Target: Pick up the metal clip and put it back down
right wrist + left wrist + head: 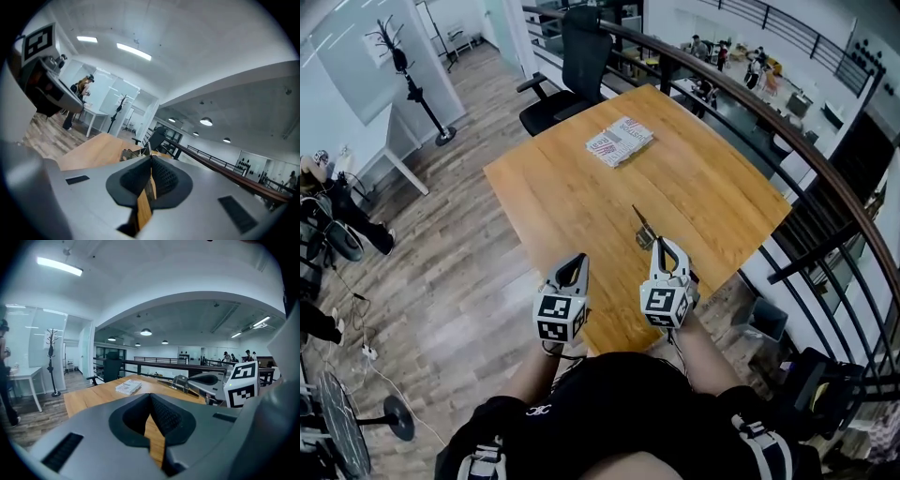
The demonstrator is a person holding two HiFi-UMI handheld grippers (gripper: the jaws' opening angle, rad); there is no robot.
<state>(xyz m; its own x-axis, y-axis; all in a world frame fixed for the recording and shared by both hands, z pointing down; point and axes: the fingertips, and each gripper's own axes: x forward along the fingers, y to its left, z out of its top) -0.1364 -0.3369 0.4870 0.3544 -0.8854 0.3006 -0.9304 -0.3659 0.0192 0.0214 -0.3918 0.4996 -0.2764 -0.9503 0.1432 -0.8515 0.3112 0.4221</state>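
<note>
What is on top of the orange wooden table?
A flat stack of printed white papers lies at the far side. The silver metal clip is in the right gripper; whether it touches the table is hidden.

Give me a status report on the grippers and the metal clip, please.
Left gripper shut, empty. Right gripper shut on metal clip, down near the table. Paper stack far off, nothing in the way.
</note>
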